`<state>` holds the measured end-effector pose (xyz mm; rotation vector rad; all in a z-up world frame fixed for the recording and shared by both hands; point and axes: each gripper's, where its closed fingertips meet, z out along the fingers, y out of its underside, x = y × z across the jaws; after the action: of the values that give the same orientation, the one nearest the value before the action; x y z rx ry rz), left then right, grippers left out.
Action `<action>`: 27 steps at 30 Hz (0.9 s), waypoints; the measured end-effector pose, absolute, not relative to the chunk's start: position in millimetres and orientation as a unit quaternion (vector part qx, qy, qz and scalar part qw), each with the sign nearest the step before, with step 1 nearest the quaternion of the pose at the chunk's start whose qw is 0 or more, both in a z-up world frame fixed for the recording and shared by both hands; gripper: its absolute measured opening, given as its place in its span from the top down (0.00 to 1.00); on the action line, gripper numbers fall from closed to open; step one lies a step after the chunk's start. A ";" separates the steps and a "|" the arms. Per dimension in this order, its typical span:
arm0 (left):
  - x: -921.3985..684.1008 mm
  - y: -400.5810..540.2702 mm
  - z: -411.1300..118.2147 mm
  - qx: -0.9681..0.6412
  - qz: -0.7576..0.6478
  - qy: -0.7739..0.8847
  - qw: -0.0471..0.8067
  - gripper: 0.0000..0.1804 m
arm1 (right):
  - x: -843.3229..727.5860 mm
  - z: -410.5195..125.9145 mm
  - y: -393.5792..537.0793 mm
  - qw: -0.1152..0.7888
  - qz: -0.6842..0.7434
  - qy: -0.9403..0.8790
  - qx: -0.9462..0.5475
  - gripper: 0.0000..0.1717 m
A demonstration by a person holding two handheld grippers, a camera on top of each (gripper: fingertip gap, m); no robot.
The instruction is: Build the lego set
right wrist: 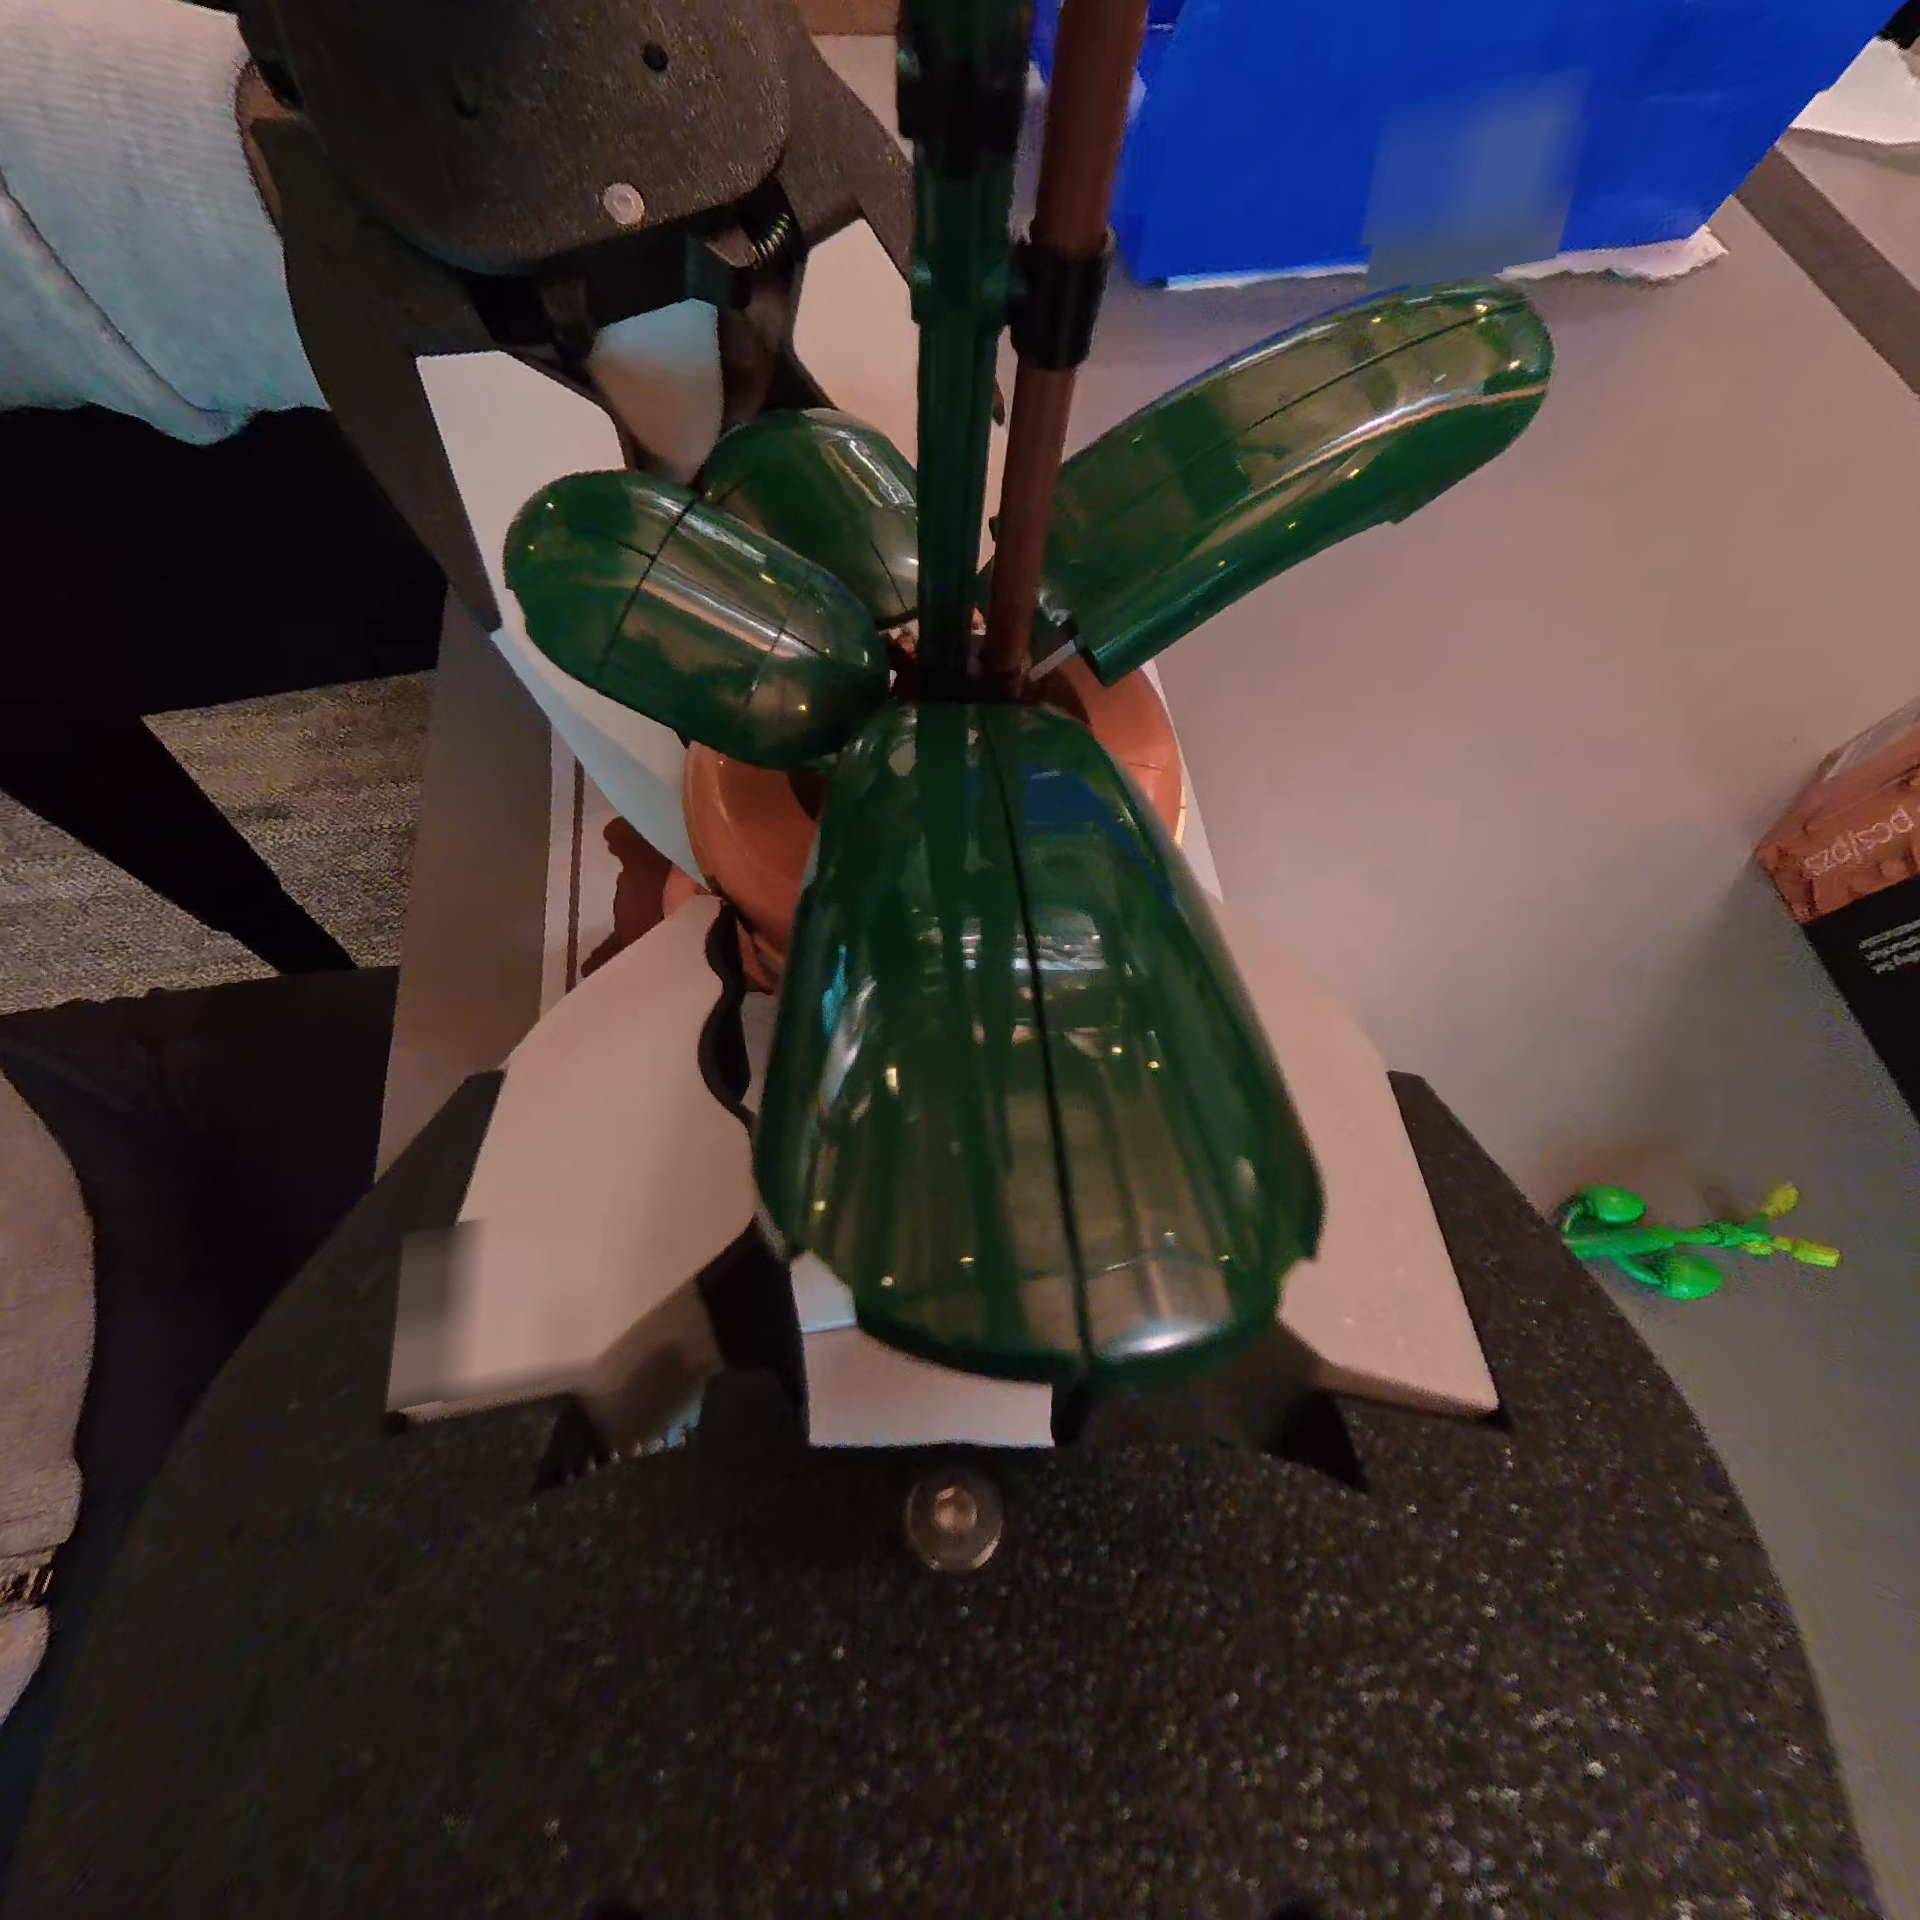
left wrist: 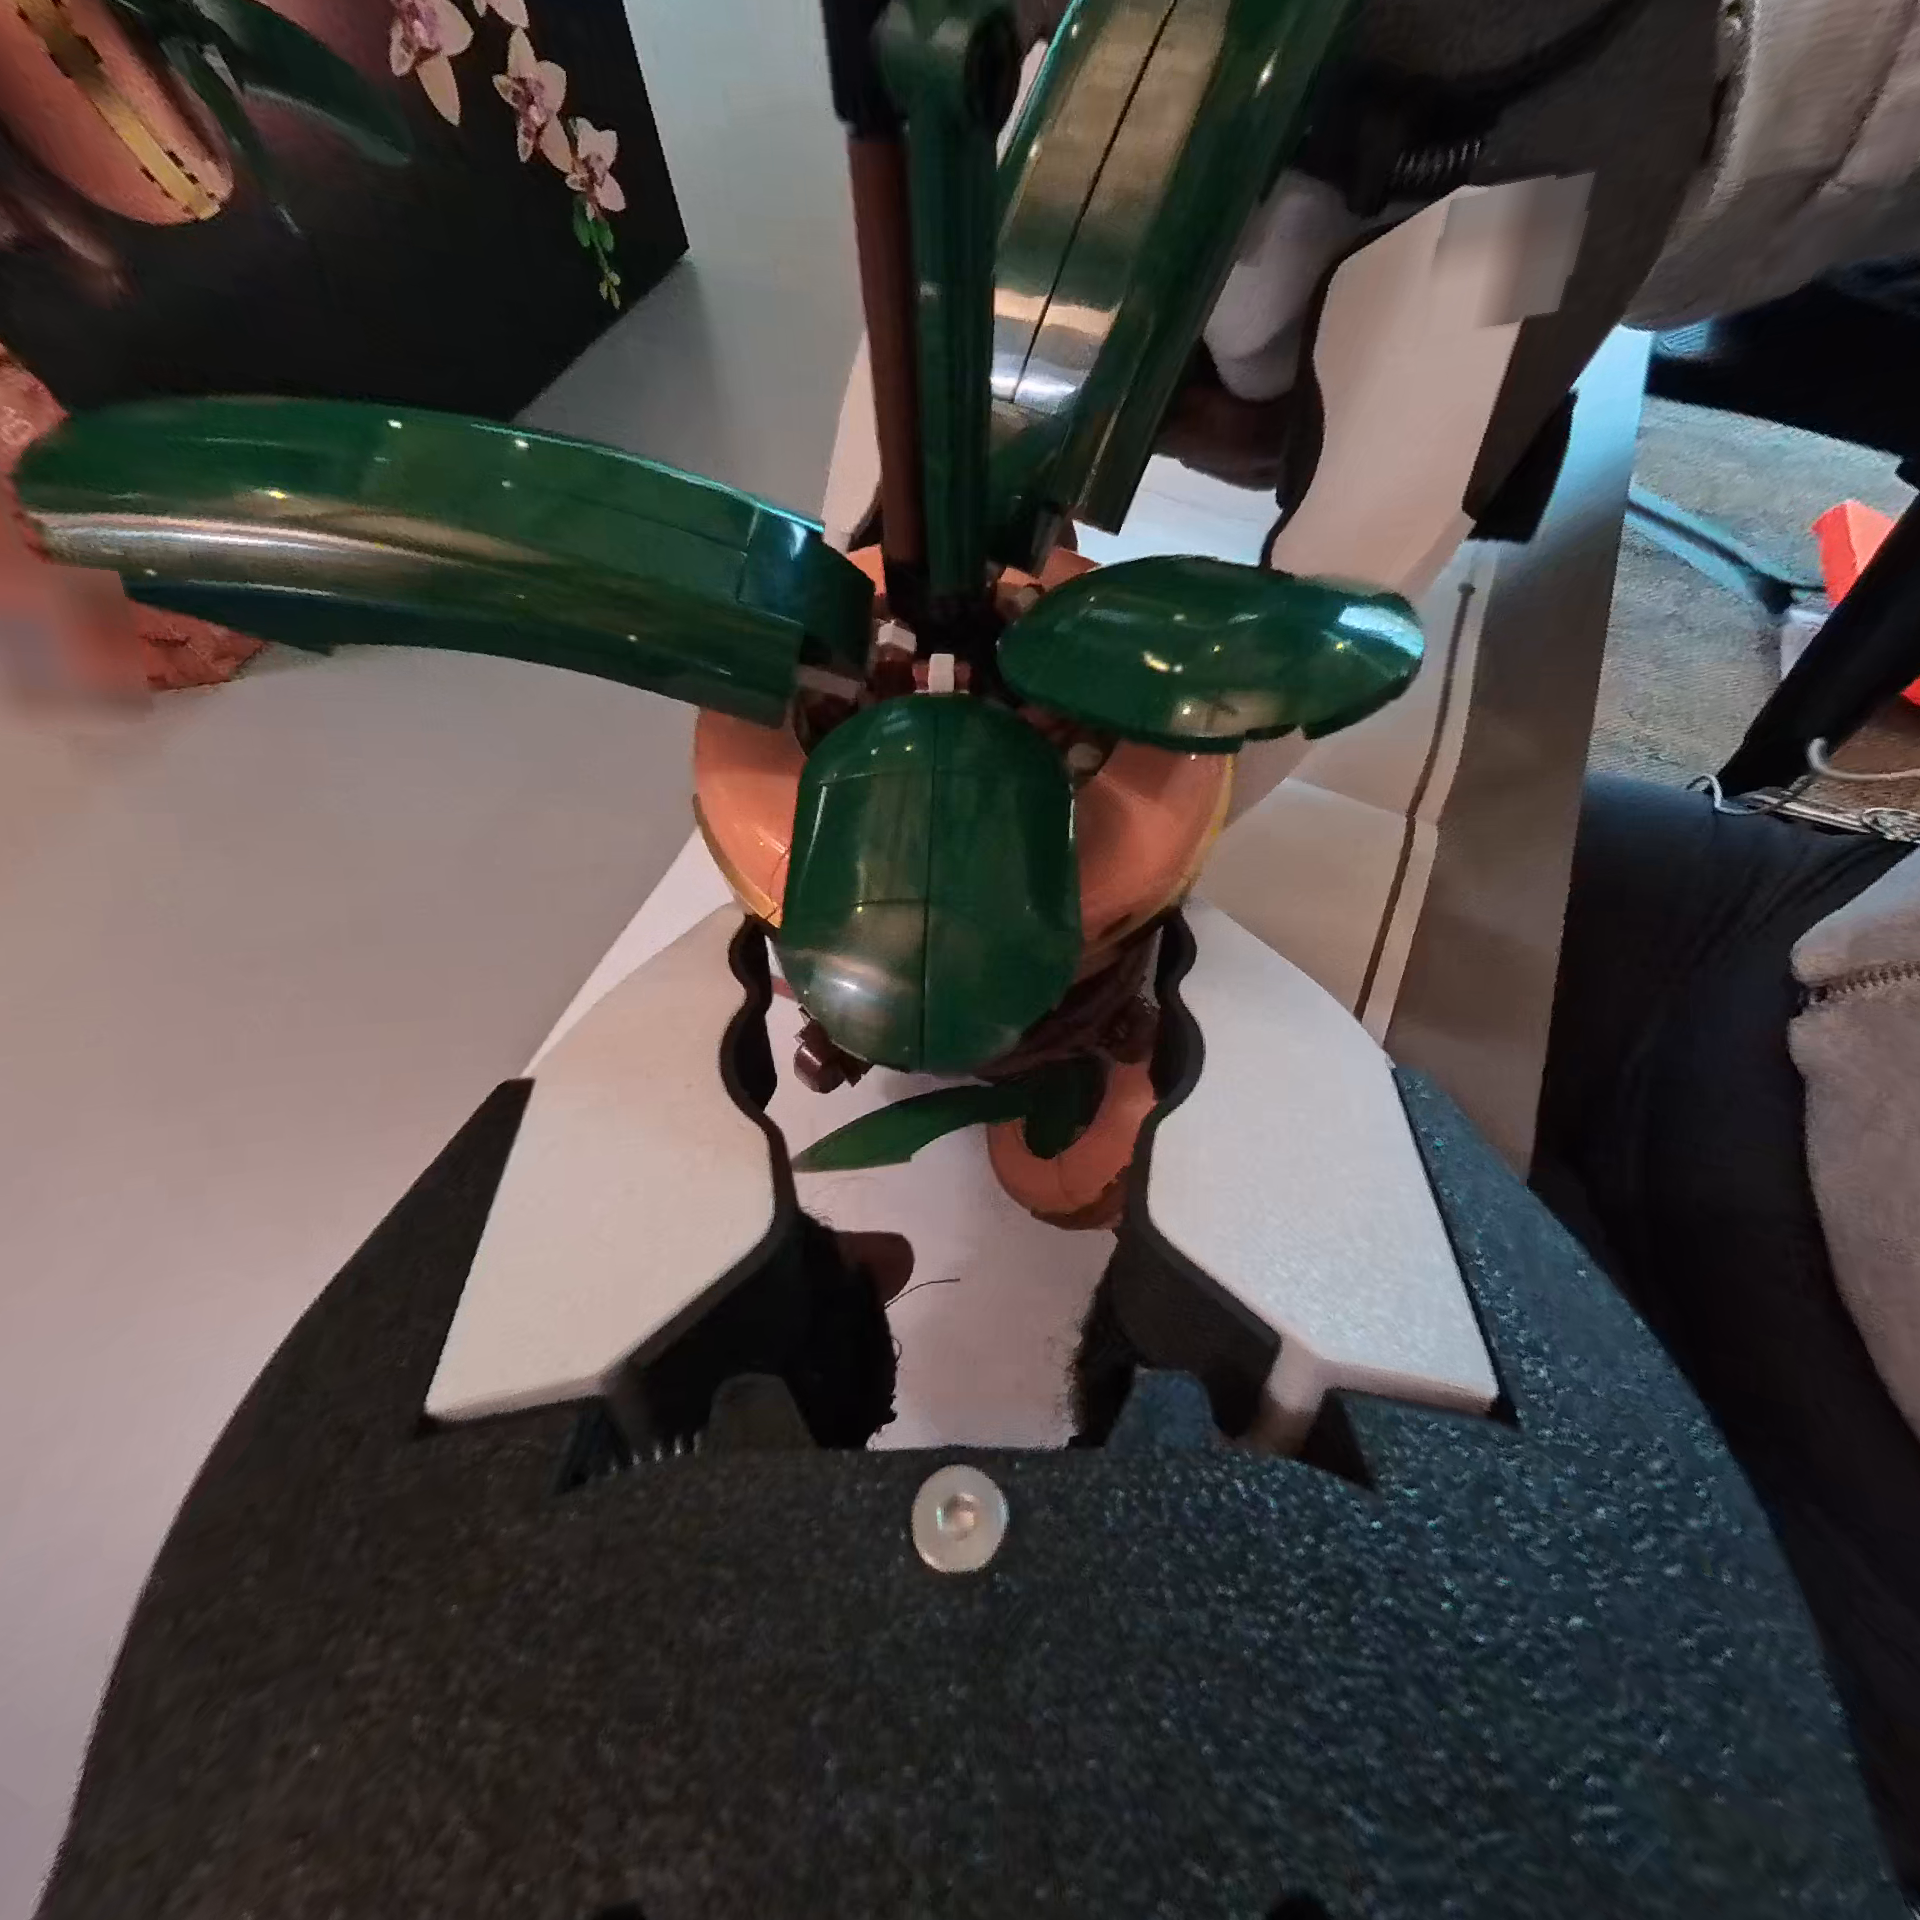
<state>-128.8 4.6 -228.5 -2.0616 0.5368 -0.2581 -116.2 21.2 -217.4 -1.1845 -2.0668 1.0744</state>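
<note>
Left wrist view: left gripper (left wrist: 961, 987) closed around the terracotta pot (left wrist: 748, 800) of a brick-built plant, wavy black pads (left wrist: 750, 997) on either side of the pot's lower body, apparently pressing it. Short dark green leaf (left wrist: 930, 883) overhanging the gap between the fingers, hiding most of the pot. Long green leaf (left wrist: 416, 520) reaching left, round leaf (left wrist: 1210, 649) to the right. Green stem (left wrist: 940, 364) and brown stake (left wrist: 883, 343) rising out of the pot's middle. Other gripper behind the pot at upper right, white finger (left wrist: 1382, 343) reaching down beside it. Pot standing on white table (left wrist: 260, 935). Dark box with flower print (left wrist: 364, 187) at upper left.

Right wrist view: right gripper (right wrist: 966, 987) at the same pot (right wrist: 738, 821) from the opposite side. Left pad (right wrist: 727, 1018) against the pot wall; right pad hidden under a large green leaf (right wrist: 1039, 1039). Grip likely, full contact not confirmable. Left gripper's black body (right wrist: 540, 135) facing from upper left, its fingers down at the pot. Small bright green plant piece (right wrist: 1683, 1242) lying on the table at right, well apart. Blue bin (right wrist: 1455, 114) at the far end. Dark package (right wrist: 1860, 883) at right edge.
</note>
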 end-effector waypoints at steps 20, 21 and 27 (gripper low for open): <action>-129.4 0.4 -243.0 -0.851 -0.089 0.164 0.491 0.60 | -118.1 -231.7 18.7 0.231 0.416 -0.783 -0.400 0.56; -129.3 0.0 -242.7 -0.851 -0.088 0.164 0.490 0.60 | -117.4 -231.0 18.0 0.224 0.422 -0.785 -0.396 0.56; -130.3 -10.1 -234.2 -0.842 -0.076 0.170 0.507 0.49 | -75.9 -220.5 58.4 0.225 0.394 -0.785 -0.422 0.40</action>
<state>-130.3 -10.1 -234.2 -2.0296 0.4089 -0.1831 -75.9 58.4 -220.5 -1.1625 -2.1653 1.0859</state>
